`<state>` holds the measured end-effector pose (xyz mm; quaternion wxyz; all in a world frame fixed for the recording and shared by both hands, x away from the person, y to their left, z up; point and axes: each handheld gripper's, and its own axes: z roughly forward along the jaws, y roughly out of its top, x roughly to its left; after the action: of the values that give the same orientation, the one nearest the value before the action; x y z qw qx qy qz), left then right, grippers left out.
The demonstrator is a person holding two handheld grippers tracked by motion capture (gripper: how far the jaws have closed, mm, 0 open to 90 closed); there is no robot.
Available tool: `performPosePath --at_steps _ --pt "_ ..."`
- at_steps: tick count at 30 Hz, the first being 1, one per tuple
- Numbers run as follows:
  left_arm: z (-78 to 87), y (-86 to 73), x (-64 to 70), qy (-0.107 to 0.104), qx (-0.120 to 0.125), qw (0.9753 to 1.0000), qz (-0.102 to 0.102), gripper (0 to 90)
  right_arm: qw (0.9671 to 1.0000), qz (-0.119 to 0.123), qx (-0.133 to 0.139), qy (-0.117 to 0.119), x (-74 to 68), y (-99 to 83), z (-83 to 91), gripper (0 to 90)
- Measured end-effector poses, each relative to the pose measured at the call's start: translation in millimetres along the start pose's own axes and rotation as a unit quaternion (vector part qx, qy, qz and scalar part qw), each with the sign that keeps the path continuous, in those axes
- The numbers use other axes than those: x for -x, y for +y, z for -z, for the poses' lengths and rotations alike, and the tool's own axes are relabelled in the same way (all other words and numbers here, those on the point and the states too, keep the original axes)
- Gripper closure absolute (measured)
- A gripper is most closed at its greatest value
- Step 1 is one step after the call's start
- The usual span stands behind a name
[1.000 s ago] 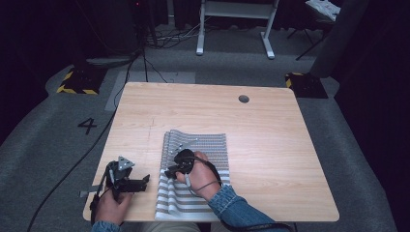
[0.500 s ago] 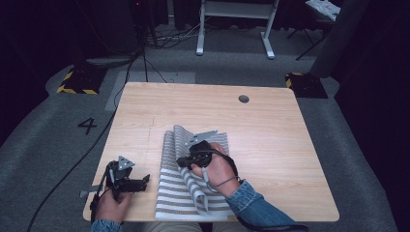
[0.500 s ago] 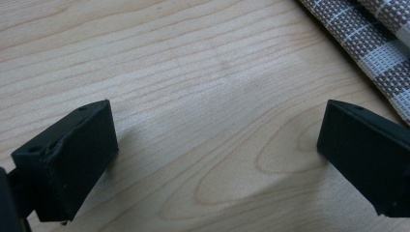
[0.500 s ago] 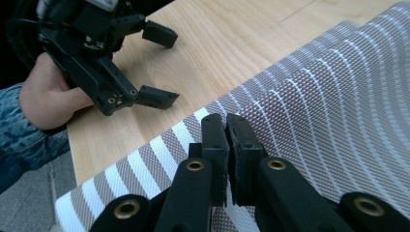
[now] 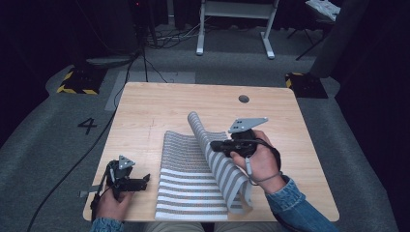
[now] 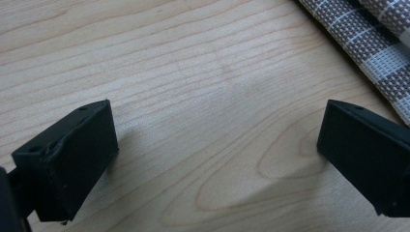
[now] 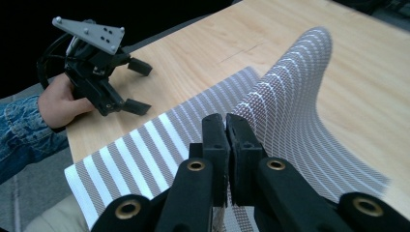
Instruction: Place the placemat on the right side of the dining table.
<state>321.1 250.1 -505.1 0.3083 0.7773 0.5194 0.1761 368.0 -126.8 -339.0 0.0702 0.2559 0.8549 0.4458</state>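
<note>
Striped woven placemat, near front edge of worktop: light, semi-stiff, probably springy. Best pinched at edge. Right gripper clamped on lifted edge; left gripper agape, idle.

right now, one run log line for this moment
right gripper: shut on mat, right edge lifted | left gripper: open, resting on table left of mat | mat: rest flat

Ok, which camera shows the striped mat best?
The high view: the whole striped mat lies there, right half lifted by the right gripper. The right gripper view shows its raised fold close up; the left gripper view, just a corner.
</note>
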Motion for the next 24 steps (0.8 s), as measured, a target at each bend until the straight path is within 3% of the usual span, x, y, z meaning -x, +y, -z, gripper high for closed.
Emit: performPosePath --at_steps 7,9,15,24 --pt "1.1 -0.5 0.4 0.009 -0.001 1.0 -0.003 1.3 0.9995 0.003 0.014 -0.027 16.1 5.3 37.7 88.3" --pt "1.2 -0.5 0.3 0.009 -0.001 1.0 -0.003 1.3 0.9994 0.003 0.015 -0.031 18.1 5.8 41.2 88.3" --pt "2.7 -2.4 1.4 0.007 0.0 1.0 -0.002 1.3 0.9979 0.001 0.02 -0.061 38.8 11.2 72.9 88.5" --pt "3.7 -3.9 2.6 0.007 0.001 1.0 -0.003 1.3 0.9957 0.0 0.019 -0.091 61.4 17.2 99.3 88.6"
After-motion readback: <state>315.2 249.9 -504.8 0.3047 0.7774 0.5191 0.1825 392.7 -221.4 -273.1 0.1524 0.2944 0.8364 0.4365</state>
